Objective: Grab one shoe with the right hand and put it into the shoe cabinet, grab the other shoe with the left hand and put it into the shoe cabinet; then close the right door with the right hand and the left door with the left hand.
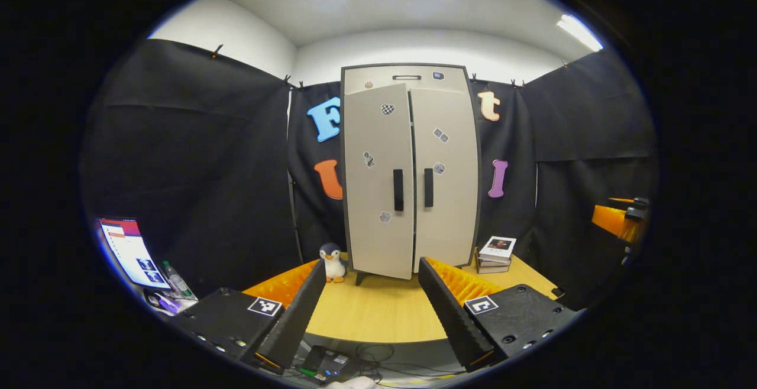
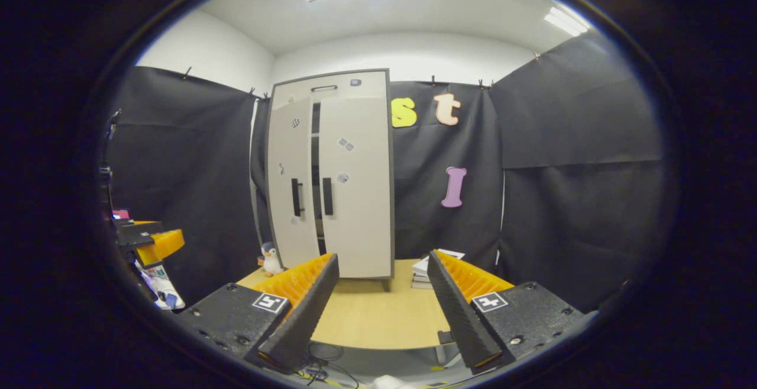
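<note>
The pale shoe cabinet (image 1: 408,75) stands at the back of the wooden table (image 1: 378,315). Its right door (image 1: 446,176) looks flush with the frame, while the left door (image 1: 378,182) stands slightly ajar. In the right gripper view a dark slit runs between the left door (image 2: 293,182) and the right door (image 2: 355,182). My left gripper (image 1: 372,271) hovers open in front of the table's near edge, with nothing between its fingers. My right gripper (image 2: 383,265) is open too, well short of the cabinet. Each gripper also appears at the other view's edge: right gripper (image 1: 621,220), left gripper (image 2: 148,241).
A toy penguin (image 1: 333,262) stands by the cabinet's left foot. A short stack of books (image 1: 495,253) lies to its right. A lit monitor (image 1: 127,250) and bottles sit low on the left. Cables and a device (image 1: 322,365) lie below the table's front edge.
</note>
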Available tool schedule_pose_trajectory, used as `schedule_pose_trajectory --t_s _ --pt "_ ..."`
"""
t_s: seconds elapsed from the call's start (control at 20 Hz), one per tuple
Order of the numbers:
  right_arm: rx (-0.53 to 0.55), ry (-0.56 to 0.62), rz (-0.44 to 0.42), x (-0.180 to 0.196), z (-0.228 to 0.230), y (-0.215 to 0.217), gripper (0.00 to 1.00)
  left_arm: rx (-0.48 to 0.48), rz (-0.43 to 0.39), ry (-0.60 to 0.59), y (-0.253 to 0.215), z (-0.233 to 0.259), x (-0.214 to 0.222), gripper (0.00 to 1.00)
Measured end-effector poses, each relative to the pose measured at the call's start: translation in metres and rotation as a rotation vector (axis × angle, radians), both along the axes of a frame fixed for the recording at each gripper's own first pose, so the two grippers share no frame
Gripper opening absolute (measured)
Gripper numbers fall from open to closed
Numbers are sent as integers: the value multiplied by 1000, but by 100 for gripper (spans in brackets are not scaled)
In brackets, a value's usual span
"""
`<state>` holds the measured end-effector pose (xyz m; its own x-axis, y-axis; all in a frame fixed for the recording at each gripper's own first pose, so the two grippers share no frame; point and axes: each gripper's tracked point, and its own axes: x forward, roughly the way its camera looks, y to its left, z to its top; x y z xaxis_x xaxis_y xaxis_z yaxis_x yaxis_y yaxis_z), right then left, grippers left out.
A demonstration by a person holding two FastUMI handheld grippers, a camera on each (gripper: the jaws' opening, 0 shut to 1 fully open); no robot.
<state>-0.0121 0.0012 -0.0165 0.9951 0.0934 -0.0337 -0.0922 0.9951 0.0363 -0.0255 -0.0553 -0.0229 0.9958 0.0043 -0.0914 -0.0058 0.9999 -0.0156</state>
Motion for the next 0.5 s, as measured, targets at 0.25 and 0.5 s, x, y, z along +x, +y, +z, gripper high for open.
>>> schedule_pose_trajectory --t_s 0.25,0.5 --pt "38 8 -34 -9 -4 16 99 1 -38 2 13 -5 4 96" --pt "29 24 -55 -11 -8 18 99 8 -67 6 10 -6 7 96"
